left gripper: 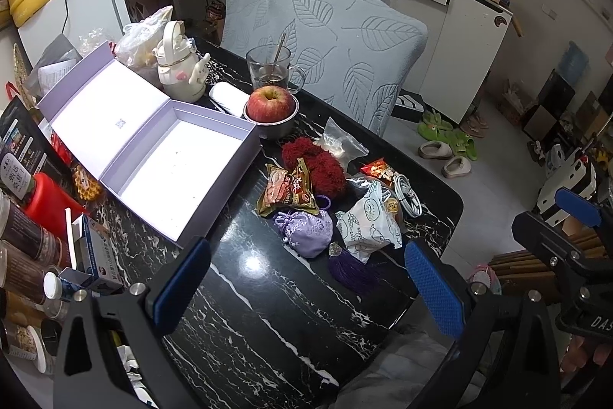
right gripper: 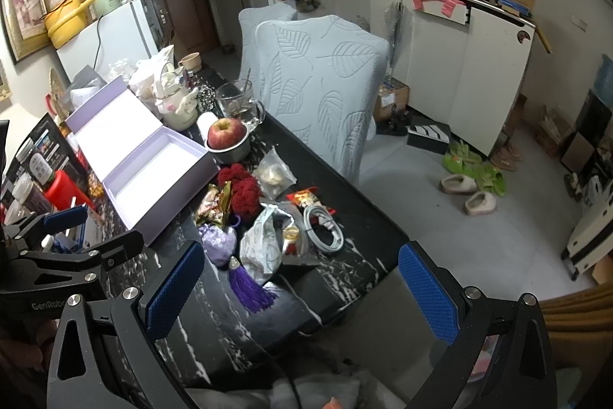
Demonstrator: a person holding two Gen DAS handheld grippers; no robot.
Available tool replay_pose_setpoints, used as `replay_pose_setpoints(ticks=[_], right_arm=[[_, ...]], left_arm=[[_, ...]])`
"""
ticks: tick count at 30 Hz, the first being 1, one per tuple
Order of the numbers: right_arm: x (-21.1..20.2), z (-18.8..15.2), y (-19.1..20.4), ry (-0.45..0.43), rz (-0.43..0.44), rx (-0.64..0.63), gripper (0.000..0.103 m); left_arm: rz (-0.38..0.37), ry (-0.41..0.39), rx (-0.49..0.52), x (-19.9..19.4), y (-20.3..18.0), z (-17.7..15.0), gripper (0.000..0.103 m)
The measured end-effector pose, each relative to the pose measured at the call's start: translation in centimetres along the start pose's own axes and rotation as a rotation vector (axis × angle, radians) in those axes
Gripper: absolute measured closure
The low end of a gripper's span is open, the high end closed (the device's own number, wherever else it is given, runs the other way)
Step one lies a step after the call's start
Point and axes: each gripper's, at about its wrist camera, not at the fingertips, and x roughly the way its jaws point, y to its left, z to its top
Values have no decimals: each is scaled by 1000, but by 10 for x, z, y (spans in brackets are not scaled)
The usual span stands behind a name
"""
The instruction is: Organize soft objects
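An open lavender box (left gripper: 184, 160) (right gripper: 161, 175) lies on the black marble table (left gripper: 268, 313) (right gripper: 214, 317). Right of it sit a red fuzzy scrunchie (left gripper: 318, 163) (right gripper: 243, 190), a lilac sachet (left gripper: 304, 230) (right gripper: 218, 242) with a purple tassel (left gripper: 350, 273) (right gripper: 249, 288), a white patterned pouch (left gripper: 369, 223) (right gripper: 262, 246) and a snack packet (left gripper: 287, 192) (right gripper: 214, 207). My left gripper (left gripper: 306, 288) hovers open above the near table. My right gripper (right gripper: 302, 292) is open too, near the table's front corner, holding nothing.
An apple in a steel bowl (left gripper: 272, 108) (right gripper: 228, 137), a glass mug (left gripper: 270, 68), a white kettle (left gripper: 178, 64) and a coiled white cable (left gripper: 408, 194) (right gripper: 323, 227) share the table. Jars and boxes (left gripper: 30, 248) crowd the left edge. Leaf-patterned chairs (left gripper: 345, 45) stand behind.
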Motion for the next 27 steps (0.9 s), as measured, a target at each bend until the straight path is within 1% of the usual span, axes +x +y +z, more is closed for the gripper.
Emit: replay_pose_setpoints(ticks=[27], right_arm=[[2,-2,1,2,-4,-3,0]], left_arm=[[-16,10,1,5,-1,-5,0]])
